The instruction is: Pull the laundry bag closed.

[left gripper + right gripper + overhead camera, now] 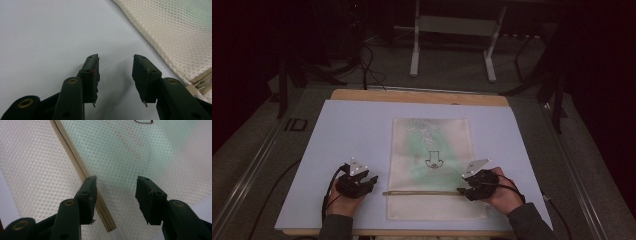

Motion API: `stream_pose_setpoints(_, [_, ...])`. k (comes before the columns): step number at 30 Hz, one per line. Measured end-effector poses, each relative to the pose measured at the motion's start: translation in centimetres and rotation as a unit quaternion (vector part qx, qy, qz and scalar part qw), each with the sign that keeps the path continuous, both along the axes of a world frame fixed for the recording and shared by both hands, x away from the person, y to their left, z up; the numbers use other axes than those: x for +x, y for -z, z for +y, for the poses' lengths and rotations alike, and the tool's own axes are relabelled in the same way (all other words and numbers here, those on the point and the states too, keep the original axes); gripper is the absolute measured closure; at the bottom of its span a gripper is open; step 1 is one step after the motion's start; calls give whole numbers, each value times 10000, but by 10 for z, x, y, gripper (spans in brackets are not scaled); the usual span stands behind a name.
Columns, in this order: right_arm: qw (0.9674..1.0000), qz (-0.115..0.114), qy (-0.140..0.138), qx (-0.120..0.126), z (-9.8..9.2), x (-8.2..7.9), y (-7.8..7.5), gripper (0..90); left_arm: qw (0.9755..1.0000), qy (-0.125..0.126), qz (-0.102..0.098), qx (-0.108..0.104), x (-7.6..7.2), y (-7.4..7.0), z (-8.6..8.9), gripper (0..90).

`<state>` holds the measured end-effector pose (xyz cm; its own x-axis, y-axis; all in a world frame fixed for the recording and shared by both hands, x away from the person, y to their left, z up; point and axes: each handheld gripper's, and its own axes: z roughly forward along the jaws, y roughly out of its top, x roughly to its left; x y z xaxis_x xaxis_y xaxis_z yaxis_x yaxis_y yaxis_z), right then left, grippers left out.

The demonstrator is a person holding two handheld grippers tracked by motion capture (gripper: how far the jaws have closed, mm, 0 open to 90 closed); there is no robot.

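Note:
A white mesh bag (432, 150) lies flat on the pale board (347, 135), with something green and a small dark print showing through it. Its zipper (422, 193) runs across the near end. My left gripper (371, 180) rests on the board just left of the bag, open and holding nothing. In the left gripper view its jaws (115, 62) stand apart over bare board, with the mesh (180, 32) and the zipper's end (197, 86) to the right. My right gripper (462, 191) sits at the zipper's right end, open. Its jaws (117, 183) hover over the mesh (120, 150), the zipper (82, 170) beside the left finger.
The board lies on a wooden table (412, 96) whose far edge shows beyond it. Behind the table stand the white legs of a metal frame (414, 50), and dark cables (367, 65) trail on the floor. A cable runs from each gripper toward the near edge.

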<state>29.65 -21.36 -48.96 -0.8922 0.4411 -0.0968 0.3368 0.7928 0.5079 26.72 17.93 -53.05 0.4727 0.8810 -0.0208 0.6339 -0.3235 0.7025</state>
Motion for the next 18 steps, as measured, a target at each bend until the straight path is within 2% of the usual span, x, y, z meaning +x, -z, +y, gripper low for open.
stream_pose_setpoints(15, [9997, 19, -250, 49, 18, 0, -1, 512, 10000, 14, 6, 21, 0, 0, -1, 561])
stream_pose_setpoints(18, [9993, -2, -375, 60, 24, 0, 0, 512, 10000, -3, -3, 22, -1, 0, 0, 560])
